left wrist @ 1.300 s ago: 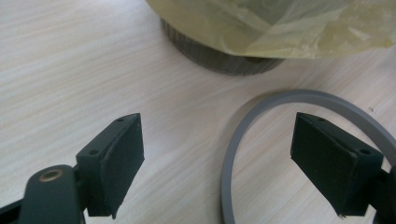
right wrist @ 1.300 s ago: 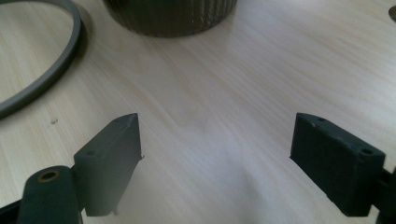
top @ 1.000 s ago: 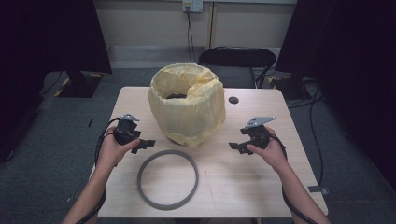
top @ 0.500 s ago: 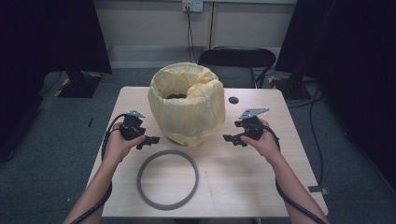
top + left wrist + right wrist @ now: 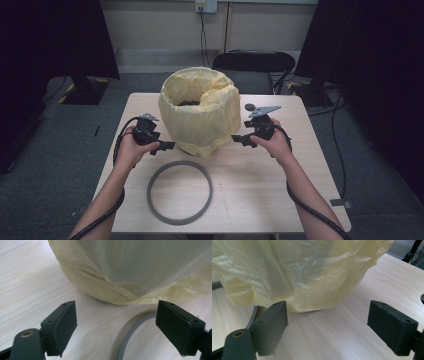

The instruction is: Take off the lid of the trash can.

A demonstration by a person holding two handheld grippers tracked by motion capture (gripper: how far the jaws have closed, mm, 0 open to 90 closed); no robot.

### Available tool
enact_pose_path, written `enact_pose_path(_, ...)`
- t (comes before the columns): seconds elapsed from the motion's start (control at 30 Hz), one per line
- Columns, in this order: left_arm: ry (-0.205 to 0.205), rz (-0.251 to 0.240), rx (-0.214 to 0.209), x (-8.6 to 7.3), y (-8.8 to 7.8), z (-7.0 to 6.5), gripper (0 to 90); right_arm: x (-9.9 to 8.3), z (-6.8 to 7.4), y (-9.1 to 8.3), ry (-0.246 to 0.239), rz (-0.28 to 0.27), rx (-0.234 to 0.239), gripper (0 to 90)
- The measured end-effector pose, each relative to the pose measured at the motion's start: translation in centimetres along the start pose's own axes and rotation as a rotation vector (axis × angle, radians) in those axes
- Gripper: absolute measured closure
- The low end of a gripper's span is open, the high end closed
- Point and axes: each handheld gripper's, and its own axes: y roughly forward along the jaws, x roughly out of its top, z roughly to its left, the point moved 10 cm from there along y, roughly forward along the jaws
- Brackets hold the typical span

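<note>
Both grippers, left gripper [image 5: 169, 145] and right gripper [image 5: 235, 138], flanked the bag-covered bin [image 5: 199, 112], jaws spread wide, apparently to seize its yellow bag [image 5: 294, 277].

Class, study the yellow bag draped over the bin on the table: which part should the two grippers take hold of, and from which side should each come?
Probably the loose plastic low on the yellow bag, where it bunches into folds above the table. The left gripper comes from the bag's left and the right gripper from its right; both already stand open beside it. Higher up, the film looks stretched smooth, with less to pinch.
</note>
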Motion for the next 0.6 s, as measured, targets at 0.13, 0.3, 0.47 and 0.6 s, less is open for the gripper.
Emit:
enact_pose_path(0.13, 0.005, -0.026, -0.002, 0.6, 0.0, 0.0, 16.8, 0.5, 0.0, 0.3, 0.016, -0.024, 0.013, 15.7)
enact_pose_path(0.3, 0.011, -0.044, -0.027, 1.1, 0.2, -0.2, 21.6, 1.2, 0.3, 0.4, 0.044, -0.049, 0.046, 15.7)
enact_pose_path(0.47, 0.029, -0.047, -0.018, 1.6, 0.3, -0.2, 24.3, 1.6, 0.6, 0.7, 0.036, -0.046, 0.060, 15.7)
enact_pose_path(0.6, 0.058, -0.043, -0.020, 1.9, 0.5, -0.4, 28.3, 1.8, 0.7, 0.9, 0.031, -0.045, 0.057, 15.6)
